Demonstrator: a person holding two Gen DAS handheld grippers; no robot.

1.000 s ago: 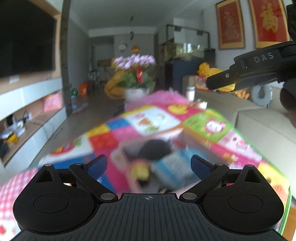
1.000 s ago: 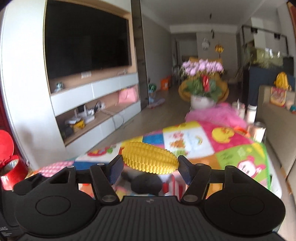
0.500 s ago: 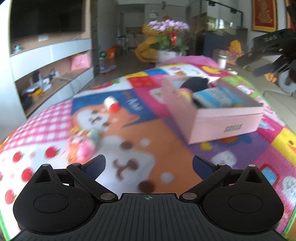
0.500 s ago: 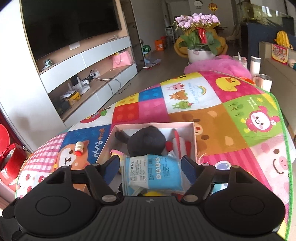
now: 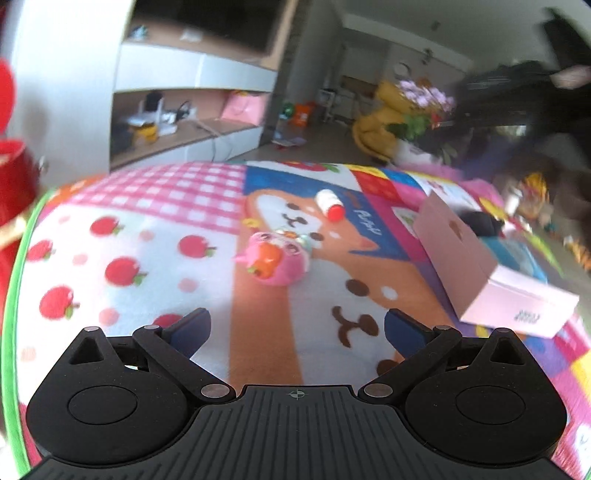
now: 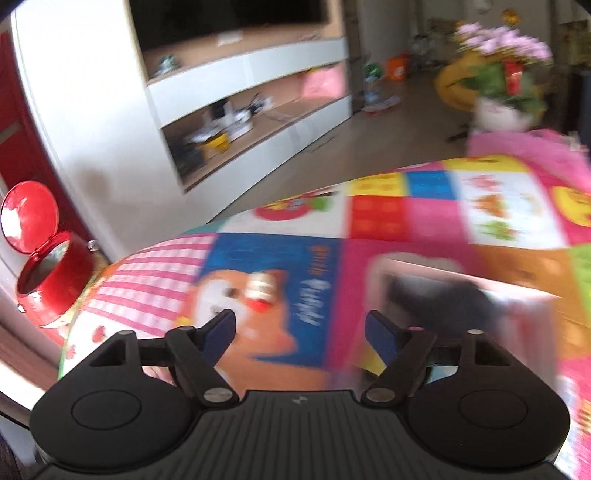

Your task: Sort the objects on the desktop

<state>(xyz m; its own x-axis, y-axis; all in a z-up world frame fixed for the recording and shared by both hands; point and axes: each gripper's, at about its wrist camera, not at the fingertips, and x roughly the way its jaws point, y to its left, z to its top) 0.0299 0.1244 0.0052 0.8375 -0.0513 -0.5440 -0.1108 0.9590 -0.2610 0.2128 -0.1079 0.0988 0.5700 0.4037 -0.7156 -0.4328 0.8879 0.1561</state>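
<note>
A red bin (image 6: 51,273) with its lid open stands at the left edge of the frame. A TV (image 6: 229,18) fills the upper middle, above white shelves (image 6: 251,92). Pink flowers (image 6: 502,40) are at the upper right.

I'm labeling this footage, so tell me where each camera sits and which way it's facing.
Left wrist: on the left gripper, jaws open, looking over the mat at a pink toy and pink box.
Right wrist: on the right gripper, jaws open, looking over the blurred box.
Shared: small bottle, box.
</note>
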